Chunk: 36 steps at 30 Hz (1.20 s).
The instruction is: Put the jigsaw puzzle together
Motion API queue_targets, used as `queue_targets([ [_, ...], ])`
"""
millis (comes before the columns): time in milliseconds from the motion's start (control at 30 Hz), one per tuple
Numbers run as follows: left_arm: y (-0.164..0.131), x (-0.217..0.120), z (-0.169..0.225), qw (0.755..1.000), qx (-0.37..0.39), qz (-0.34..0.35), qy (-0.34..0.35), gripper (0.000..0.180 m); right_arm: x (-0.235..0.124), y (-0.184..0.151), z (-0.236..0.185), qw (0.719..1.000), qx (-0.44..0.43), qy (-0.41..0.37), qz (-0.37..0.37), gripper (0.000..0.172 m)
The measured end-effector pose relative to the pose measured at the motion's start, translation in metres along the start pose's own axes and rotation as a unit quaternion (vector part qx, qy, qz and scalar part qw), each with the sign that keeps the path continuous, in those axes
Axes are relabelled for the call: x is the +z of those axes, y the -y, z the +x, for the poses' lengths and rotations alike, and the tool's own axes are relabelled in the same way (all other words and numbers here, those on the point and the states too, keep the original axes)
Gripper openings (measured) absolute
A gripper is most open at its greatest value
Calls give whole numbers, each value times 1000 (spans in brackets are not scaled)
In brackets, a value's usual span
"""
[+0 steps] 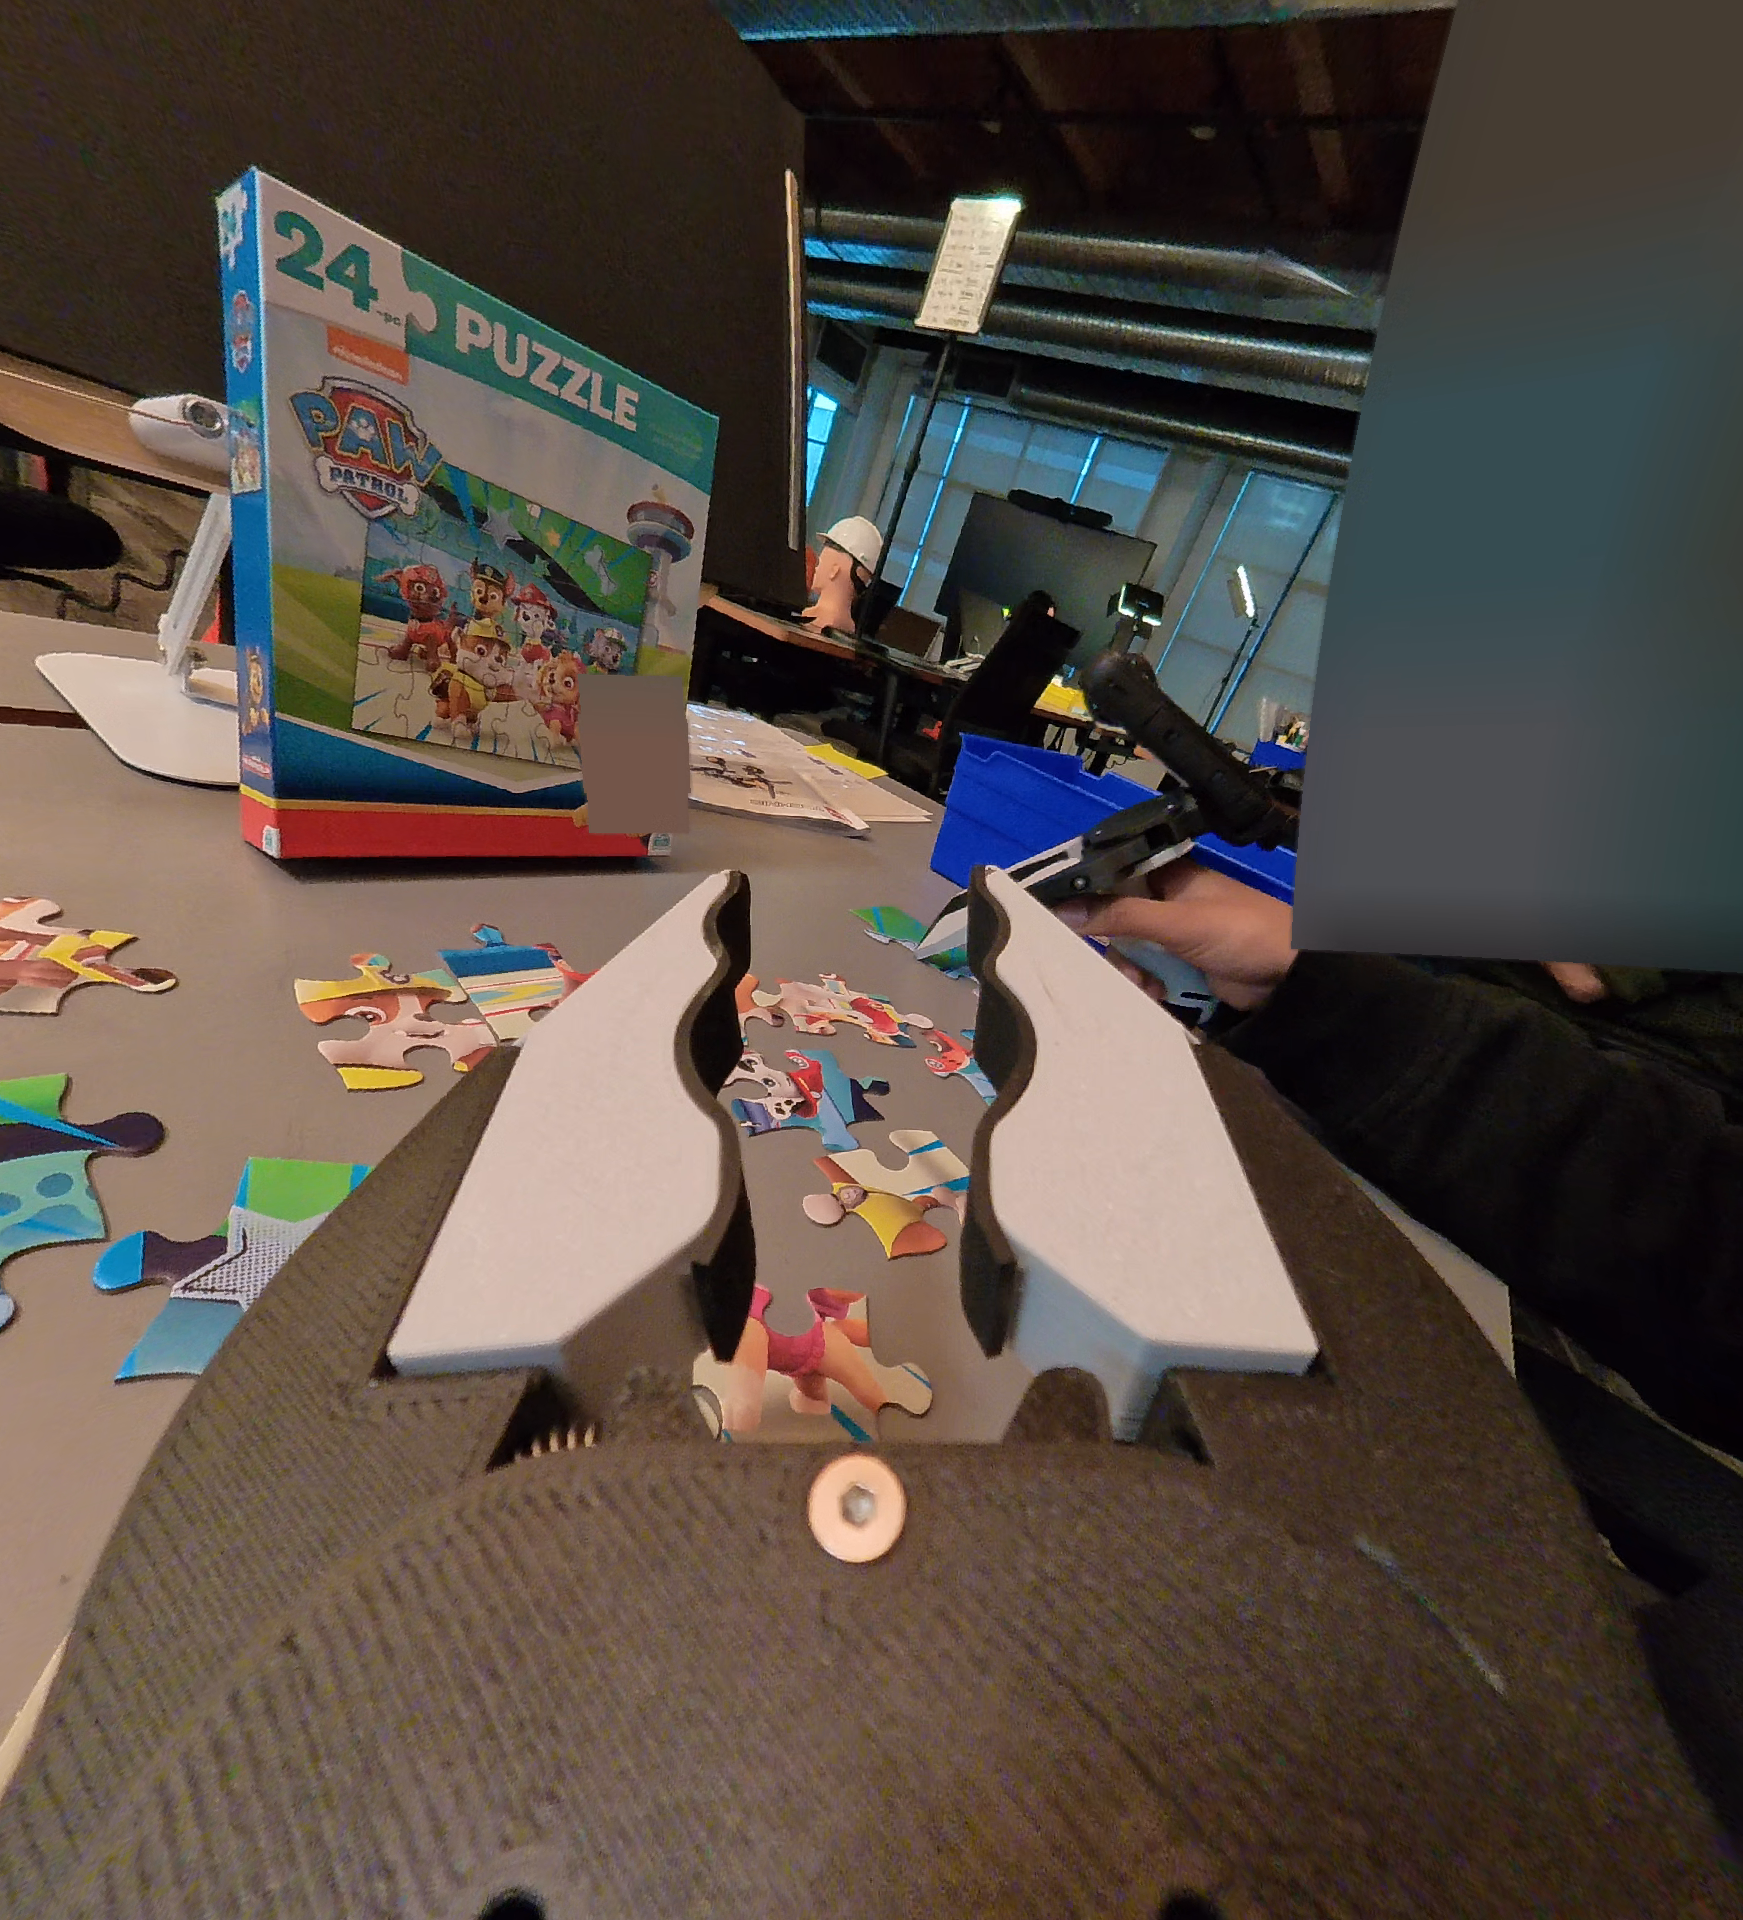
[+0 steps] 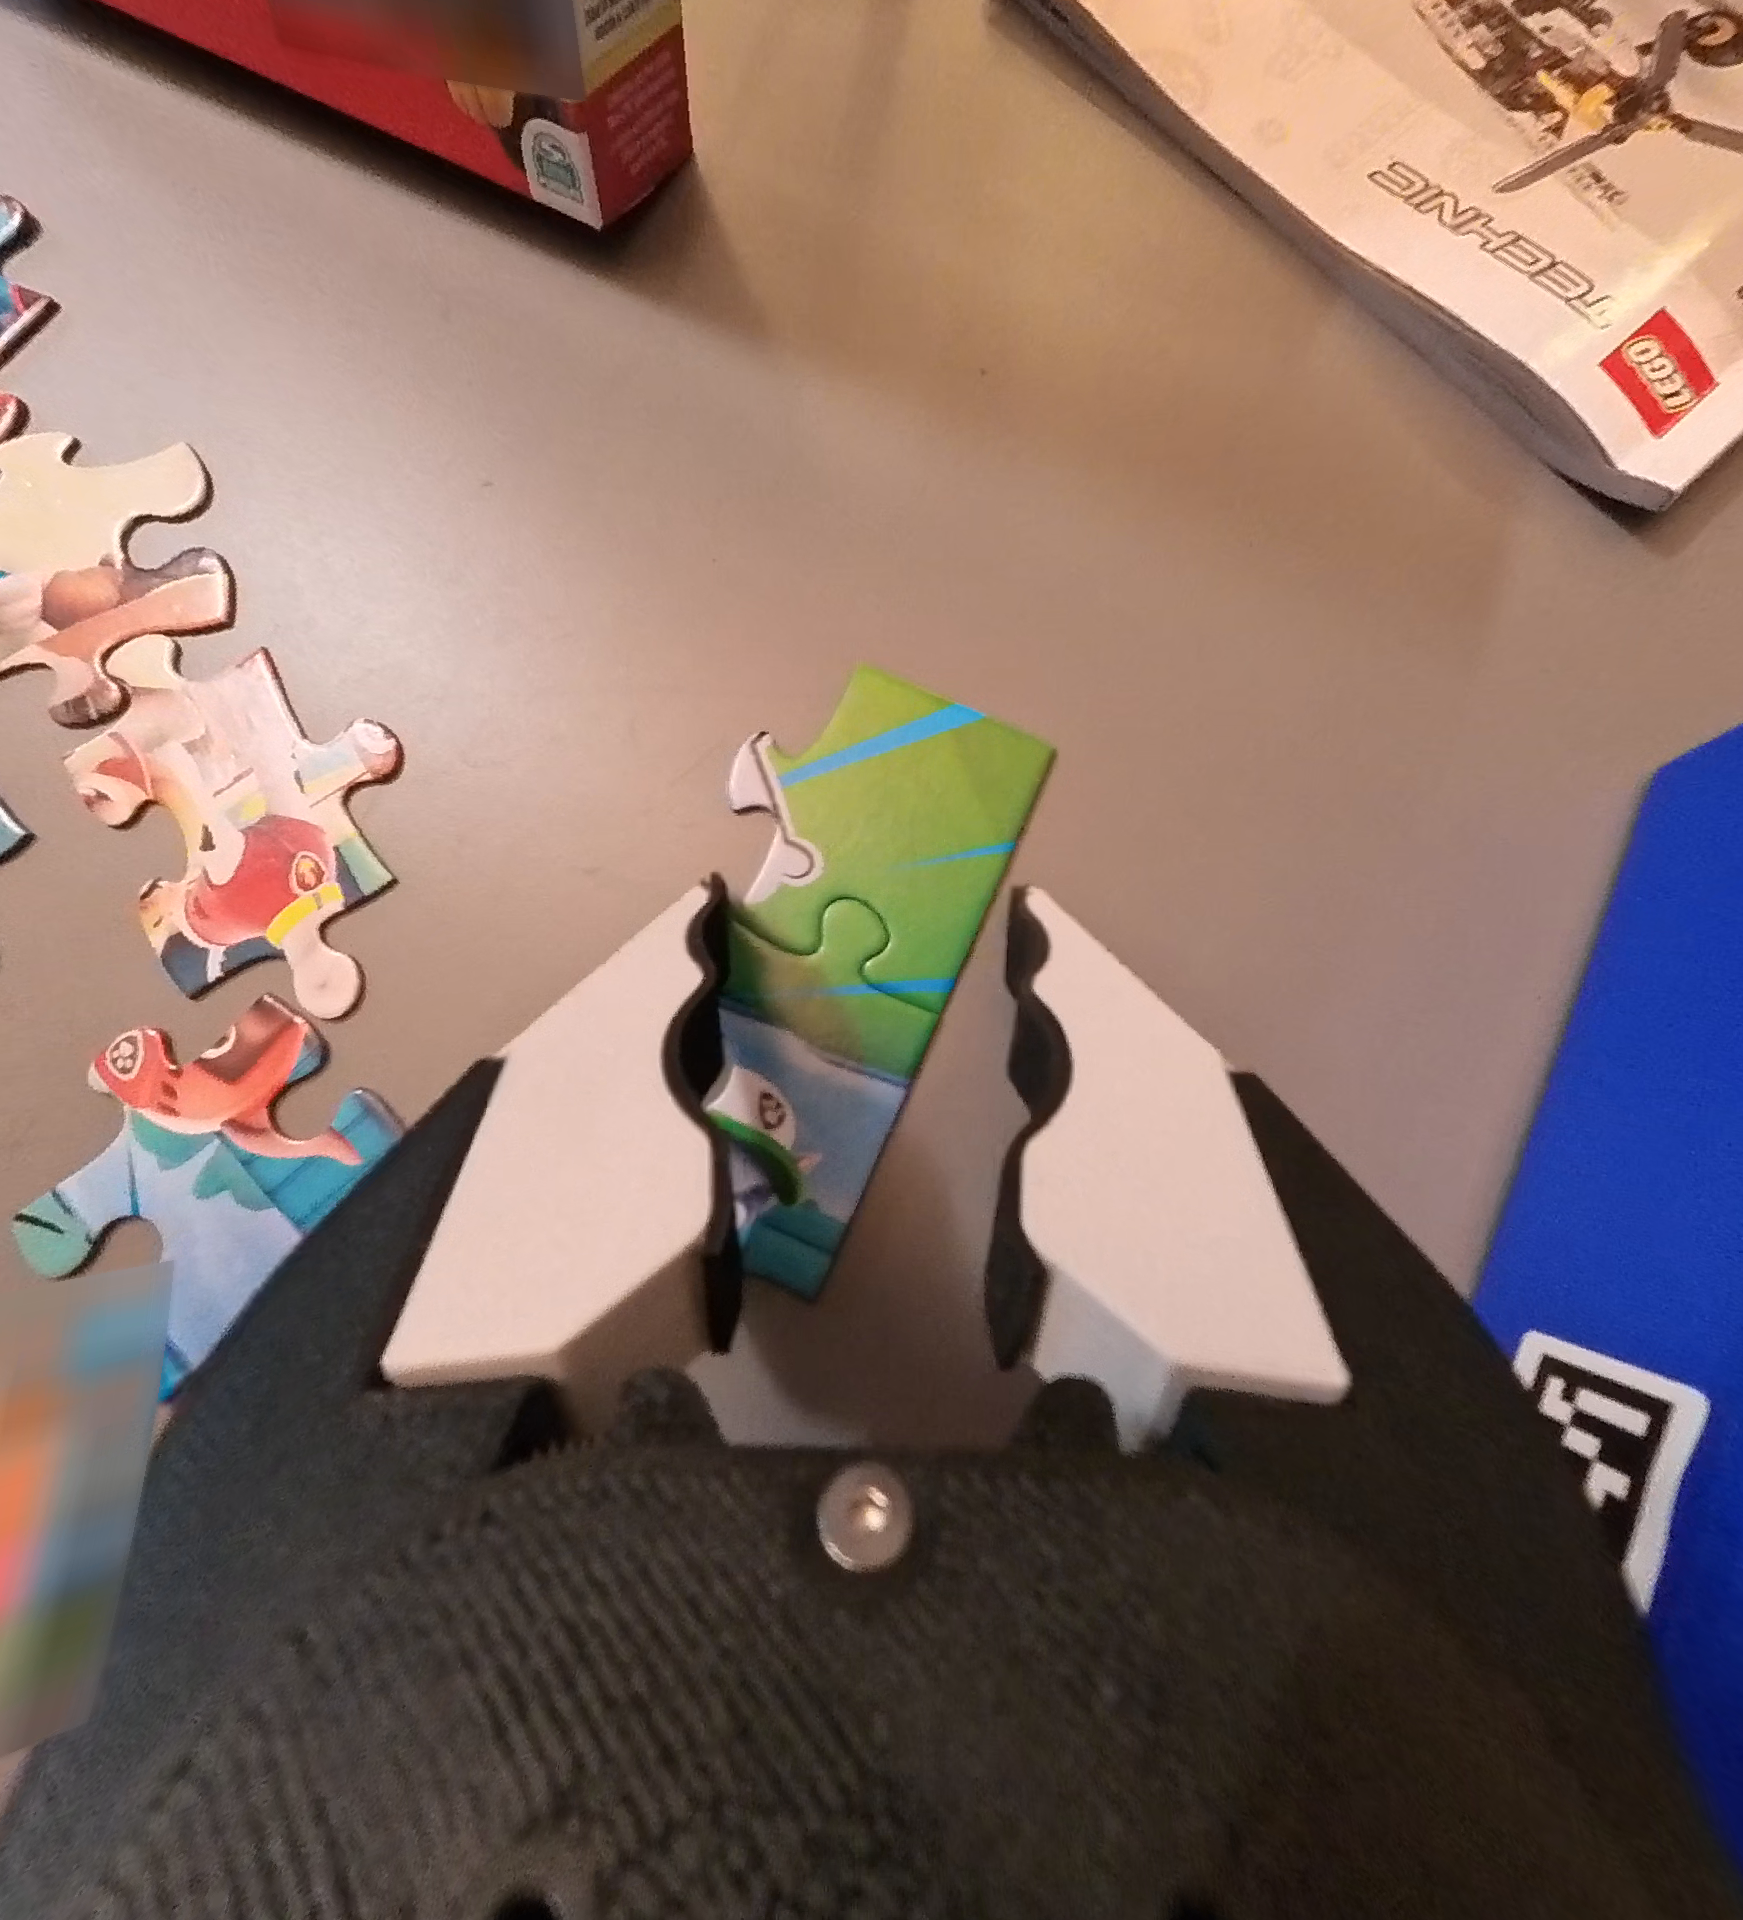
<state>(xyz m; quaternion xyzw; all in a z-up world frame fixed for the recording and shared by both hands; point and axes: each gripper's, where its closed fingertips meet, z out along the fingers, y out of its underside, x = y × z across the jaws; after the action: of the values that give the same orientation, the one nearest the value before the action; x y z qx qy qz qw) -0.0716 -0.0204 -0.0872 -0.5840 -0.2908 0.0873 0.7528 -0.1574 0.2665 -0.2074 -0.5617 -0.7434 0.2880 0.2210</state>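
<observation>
A grey worktop [image 1: 119, 831] in front; a dark partition wall [image 1: 431, 125] behind it; tall windows [image 1: 1210, 540], exposed ceiling ducts [image 1: 1106, 260] and far desks [image 1: 846, 644] beyond.

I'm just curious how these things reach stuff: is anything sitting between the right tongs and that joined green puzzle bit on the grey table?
Nothing visible: the open right tongs already straddle the joined green cardboard puzzle pieces.

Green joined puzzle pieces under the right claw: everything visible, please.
The green joined puzzle pieces are flat printed cardboard: two interlocked pieces, one knob seam visible. Green with thin blue streaks at the far end, pale blue-white with a small green figure nearer the camera. One long edge is straight, the other has white tabs. They lie flat on the grey table, below the open right claw, whose left finger overlaps them; contact cannot be told.
</observation>
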Motion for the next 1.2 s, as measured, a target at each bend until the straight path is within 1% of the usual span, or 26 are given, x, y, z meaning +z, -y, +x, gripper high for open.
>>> queue_targets([
  [67,0,0,0,1000,0,0,0,40,-10,4,-11,1000,-3,11,8,59],
  [200,0,0,1,1000,-3,-1,-4,40,-44,10,-40,998,-24,25,45,60],
  [300,-1,1,2,1000,0,-2,-5,40,-69,4,-63,997,-32,40,66,60],
  [367,-1,1,3,1000,1,-2,-5,40,-82,-8,-73,996,-34,43,69,59],
  [467,-1,1,4,1000,4,-3,-6,40,-95,-36,-77,998,-32,27,49,60],
  [533,-2,2,4,1000,6,-4,-6,40,-99,-58,-76,999,-28,17,27,61],
  [633,-2,2,4,1000,11,-5,-4,40,-101,-83,-78,999,-2,36,10,66],
  [700,-2,1,4,1000,15,-5,0,40,-101,-95,-76,999,12,42,2,65],
  [800,-2,1,2,1000,19,-4,5,40,-98,-107,-69,1000,8,28,-4,59],
  [900,-2,1,1,1000,21,-3,9,39,-98,-108,-67,1000,-11,10,3,48],
  [967,-1,1,0,1000,24,-3,11,40,-97,-107,-72,1000,-18,19,6,35],
  [1033,-1,1,-1,1000,27,-3,14,39,-97,-106,-78,999,-26,28,8,17],
  [1200,0,0,-2,999,28,0,18,39,-98,-107,-79,999,-24,30,10,16],
])
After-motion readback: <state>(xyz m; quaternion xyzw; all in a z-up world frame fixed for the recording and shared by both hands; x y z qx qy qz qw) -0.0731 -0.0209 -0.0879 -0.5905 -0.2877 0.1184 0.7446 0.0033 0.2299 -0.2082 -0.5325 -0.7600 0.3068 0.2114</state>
